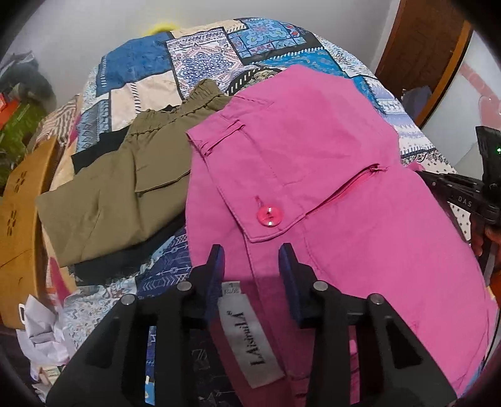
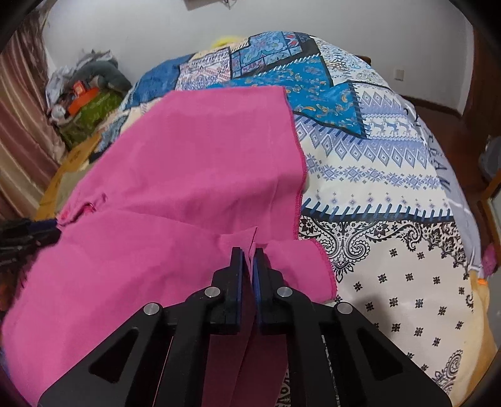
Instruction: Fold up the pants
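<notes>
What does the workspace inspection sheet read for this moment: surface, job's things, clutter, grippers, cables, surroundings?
Surface: patchwork bedspread, blue and white.
Job's things: pink pants spread on it, button and zip up.
Clutter: folded olive pants beside them; crumpled paper at the bed's edge.
Grippers: left hand-held gripper open over the waistband label; right hand-held gripper shut on a pink fabric edge.
Cables: nothing seen.
Surroundings: white wall, wooden door, piled belongings by a curtain.

Patterned bedspread (image 2: 391,175), pink pants (image 1: 328,162), olive pants (image 1: 109,200)
</notes>
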Action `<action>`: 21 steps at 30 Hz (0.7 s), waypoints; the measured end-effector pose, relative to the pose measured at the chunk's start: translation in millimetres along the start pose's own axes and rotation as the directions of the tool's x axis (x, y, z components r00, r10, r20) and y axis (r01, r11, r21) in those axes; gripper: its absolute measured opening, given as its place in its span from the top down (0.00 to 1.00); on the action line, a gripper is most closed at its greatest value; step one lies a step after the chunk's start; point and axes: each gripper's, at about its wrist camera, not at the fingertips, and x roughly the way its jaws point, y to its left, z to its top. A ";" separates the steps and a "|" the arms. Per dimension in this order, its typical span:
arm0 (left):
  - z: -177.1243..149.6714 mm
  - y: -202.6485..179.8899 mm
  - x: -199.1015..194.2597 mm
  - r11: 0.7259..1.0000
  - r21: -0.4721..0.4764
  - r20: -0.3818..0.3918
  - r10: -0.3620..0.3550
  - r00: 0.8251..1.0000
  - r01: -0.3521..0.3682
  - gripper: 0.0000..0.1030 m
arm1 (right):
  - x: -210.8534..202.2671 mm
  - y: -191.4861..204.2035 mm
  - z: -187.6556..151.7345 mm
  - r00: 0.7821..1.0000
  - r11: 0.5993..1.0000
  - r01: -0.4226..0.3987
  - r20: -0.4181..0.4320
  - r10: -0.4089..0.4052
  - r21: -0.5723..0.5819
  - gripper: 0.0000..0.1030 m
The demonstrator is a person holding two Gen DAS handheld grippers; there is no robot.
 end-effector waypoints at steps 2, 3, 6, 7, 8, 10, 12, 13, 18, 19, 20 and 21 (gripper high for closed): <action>-1.3 1.1 -0.2 1.000 0.003 0.002 0.023 1.000 -0.023 0.63 | 1.1 2.7 0.0 1.000 0.999 0.025 -0.007 -0.025 -0.020 0.96; -2.5 2.0 -0.2 1.000 0.004 0.005 0.029 1.000 -0.029 0.63 | 1.3 4.1 0.3 0.999 0.999 0.039 -0.008 -0.039 -0.032 0.96; -5.2 3.4 2.5 0.999 0.006 0.012 0.044 0.999 -0.044 0.63 | 2.6 4.6 1.1 0.997 0.996 0.071 -0.013 -0.072 -0.052 0.97; -5.7 2.9 4.9 0.999 0.006 0.011 0.046 0.999 -0.046 0.63 | 3.7 3.9 1.1 0.997 0.996 0.076 -0.015 -0.077 -0.050 0.97; -5.0 2.4 7.3 0.999 0.007 0.009 0.054 0.998 -0.054 0.63 | 5.7 2.6 0.4 0.997 0.996 0.078 -0.020 -0.079 -0.043 0.97; -2.3 0.2 9.9 0.997 0.018 0.011 0.074 0.997 -0.074 0.62 | 8.5 3.3 -1.1 0.995 0.994 0.094 -0.023 -0.095 -0.046 0.97; -0.7 -1.1 11.3 0.996 0.023 0.008 0.081 0.997 -0.081 0.62 | 8.3 6.3 -1.0 0.992 0.990 0.122 -0.021 -0.123 -0.065 0.97; -0.7 -0.9 10.6 0.997 0.026 0.007 0.079 0.997 -0.079 0.62 | 7.9 7.5 -0.9 0.991 0.989 0.130 -0.021 -0.132 -0.069 0.97; -0.4 6.0 -1.3 0.999 0.019 -0.004 0.045 0.999 -0.045 0.61 | -8.3 6.0 -0.9 0.987 0.986 0.157 -0.014 -0.158 -0.065 0.91; 0.6 7.7 -4.7 0.999 0.016 -0.001 0.040 0.999 -0.040 0.61 | -13.3 5.7 -1.1 0.986 0.984 0.168 -0.009 -0.169 -0.066 0.91; 1.2 8.2 -7.5 0.999 0.012 0.004 0.038 0.999 -0.038 0.61 | -20.4 4.1 -1.2 0.985 0.983 0.171 -0.002 -0.172 -0.066 0.91; 3.4 9.7 -11.2 0.999 0.008 0.012 0.031 0.999 -0.031 0.60 | -25.8 3.4 -1.5 0.986 0.984 0.168 0.003 -0.168 -0.062 0.89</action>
